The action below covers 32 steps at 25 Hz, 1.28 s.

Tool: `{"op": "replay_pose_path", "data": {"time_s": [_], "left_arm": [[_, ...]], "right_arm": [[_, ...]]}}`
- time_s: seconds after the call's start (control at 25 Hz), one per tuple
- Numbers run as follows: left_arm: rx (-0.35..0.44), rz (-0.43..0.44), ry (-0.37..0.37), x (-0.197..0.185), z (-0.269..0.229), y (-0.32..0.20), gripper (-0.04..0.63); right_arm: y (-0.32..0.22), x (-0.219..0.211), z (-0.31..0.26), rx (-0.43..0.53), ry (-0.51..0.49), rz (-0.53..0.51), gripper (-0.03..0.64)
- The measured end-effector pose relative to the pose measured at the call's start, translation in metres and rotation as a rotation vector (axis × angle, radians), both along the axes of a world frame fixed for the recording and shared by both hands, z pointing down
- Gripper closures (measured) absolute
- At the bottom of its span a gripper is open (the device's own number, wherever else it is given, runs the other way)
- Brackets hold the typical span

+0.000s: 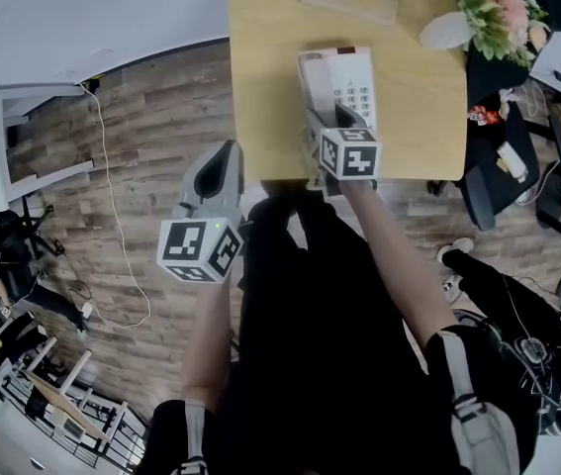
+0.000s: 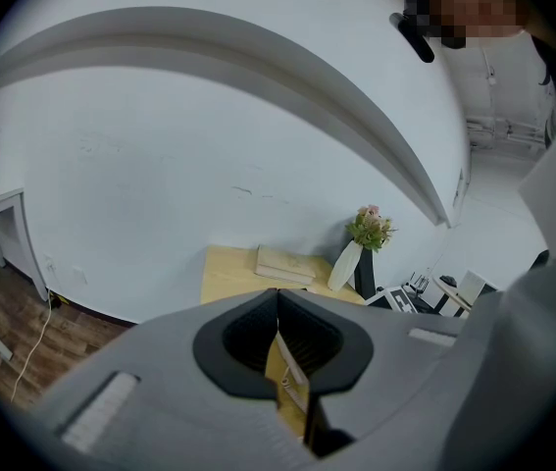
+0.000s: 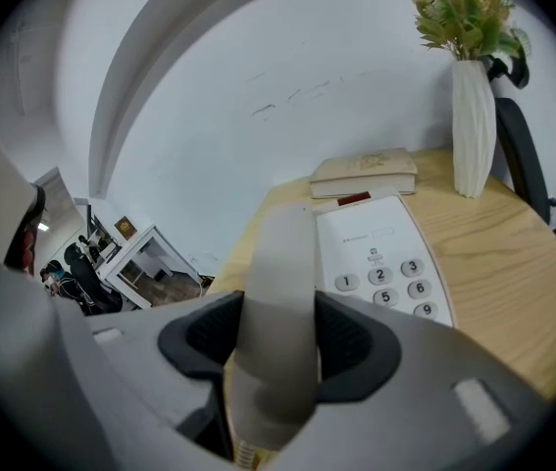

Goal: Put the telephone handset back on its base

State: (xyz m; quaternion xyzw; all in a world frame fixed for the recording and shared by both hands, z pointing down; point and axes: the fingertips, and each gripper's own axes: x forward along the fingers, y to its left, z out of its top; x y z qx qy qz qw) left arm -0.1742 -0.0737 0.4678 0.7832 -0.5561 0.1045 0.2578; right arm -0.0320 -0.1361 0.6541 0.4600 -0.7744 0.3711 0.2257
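Jaws of the right gripper (image 3: 279, 341) are clamped across the handset (image 3: 279, 248), gripping it about its middle with one pad on each long side. The handset lies lengthwise over the left side of the base (image 3: 385, 253), beside the keypad (image 3: 395, 283). I cannot tell whether it is seated in the cradle. The base sits at the near edge of the desk (image 3: 498, 263), with a book (image 3: 364, 173) and a vase (image 3: 474, 116) at the far side. The left gripper (image 2: 278, 312) hangs off the desk to the left, over the floor, jaws closed on nothing.

Assessment: the handset looks like light, rigid moulded plastic with a smooth, rounded back, so it may slip or roll under a weak grip. I judge the mid-body hold correct. The coiled cord (image 3: 243, 454) at its near end may tug.
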Motion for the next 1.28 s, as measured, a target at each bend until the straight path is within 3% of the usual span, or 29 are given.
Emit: {"op": "replay_pose_path", "data": {"time_s": [0.92,1.28], "left_arm": [[0.013,-0.019,0.002,-0.005,-0.005,0.003,0.584],[0.017,-0.018,0.0,-0.007,-0.007,0.002,0.584]], "right_arm": [[-0.014,-0.008,0.01,-0.006,0.063,-0.022,0.396],[-0.022,-0.009,0.0,0.036,0.088,-0.034,0.397]]}}
